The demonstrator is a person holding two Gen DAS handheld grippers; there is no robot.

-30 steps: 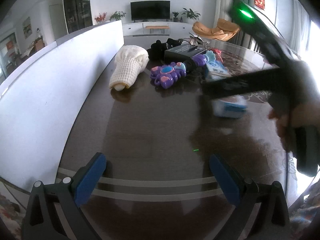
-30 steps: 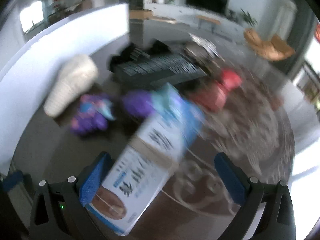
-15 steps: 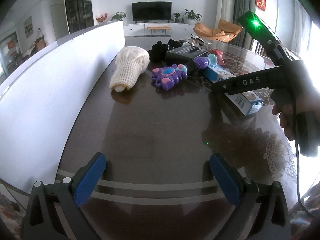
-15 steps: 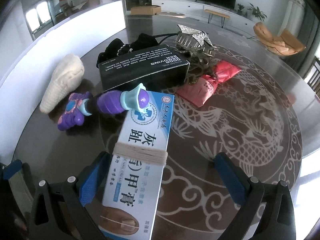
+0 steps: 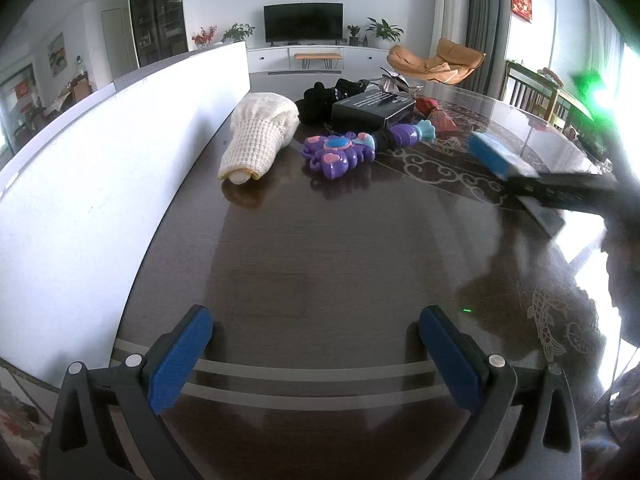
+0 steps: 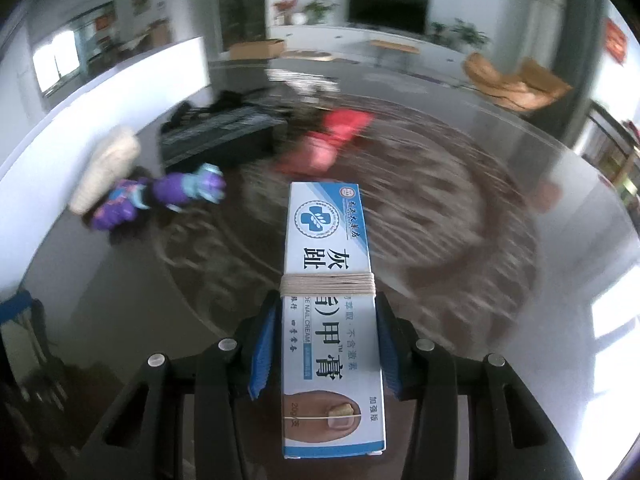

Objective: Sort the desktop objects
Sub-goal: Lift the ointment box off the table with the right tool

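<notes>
Between the blue pads of your right gripper [image 6: 326, 354] sits the blue-and-white cream box [image 6: 330, 312], a band of string wound around its middle; the jaws are closing, both pads already against the box's long sides, and it points away from you over the patterned part of the desk [image 6: 460, 240]. Your left gripper [image 5: 320, 356] is released, its pads wide apart with nothing between them, low over bare dark wood near the desk's edge. Farther out, the purple toy [image 5: 344, 151] lies near the middle of the desk, with the cream knitted hat [image 5: 260, 136] just to its left, beside the white partition [image 5: 100, 168]. Behind the toy stands a black box [image 5: 372, 110], dark clothing [image 5: 324, 96] at its left and a red packet [image 5: 438, 118] at its right.
</notes>
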